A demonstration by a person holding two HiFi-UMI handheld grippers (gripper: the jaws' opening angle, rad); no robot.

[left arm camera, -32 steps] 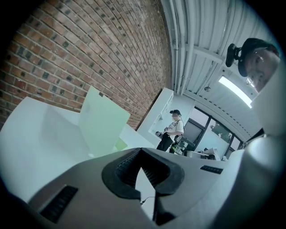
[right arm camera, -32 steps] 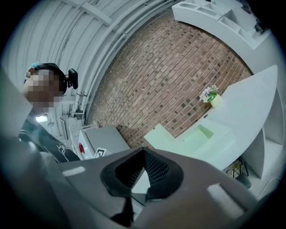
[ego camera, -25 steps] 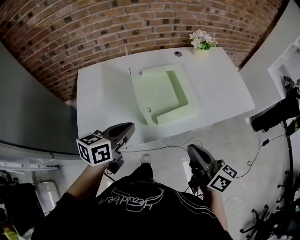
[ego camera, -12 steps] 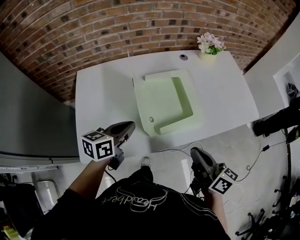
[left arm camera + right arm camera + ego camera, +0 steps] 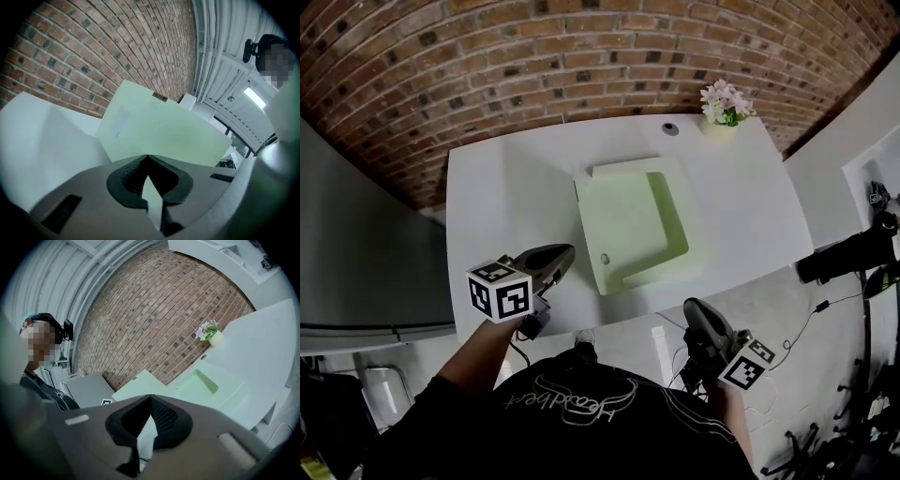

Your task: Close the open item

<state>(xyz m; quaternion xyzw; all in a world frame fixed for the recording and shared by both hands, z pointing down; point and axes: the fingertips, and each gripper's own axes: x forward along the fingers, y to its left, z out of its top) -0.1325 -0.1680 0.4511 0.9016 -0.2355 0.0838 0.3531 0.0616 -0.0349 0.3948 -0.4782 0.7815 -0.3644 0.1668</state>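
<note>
On the white table [image 5: 506, 206], as seen from the head view, a pale green case [image 5: 628, 225] is laid open near the middle, its lid [image 5: 578, 202] raised along the left edge and seen edge-on. A pot of flowers [image 5: 724, 101] is placed at the far right corner, before a brick wall [image 5: 534, 66]. The left gripper [image 5: 565, 251] is held over the table's near edge, well apart from the case, while the right gripper [image 5: 692, 305] is held off the table, above the floor. From the left gripper view, the left gripper [image 5: 147, 157] is shown clenched, tips met, with nothing grasped; the upright lid [image 5: 164, 131] is faced beyond them, with table [image 5: 42, 136] and brick wall [image 5: 93, 47] around it. From the right gripper view, the right gripper [image 5: 150, 397] is likewise shown pressed together and empty; the case [image 5: 206, 383], its raised lid [image 5: 140, 383] and the flowers [image 5: 208, 331] are seen further off.
</note>
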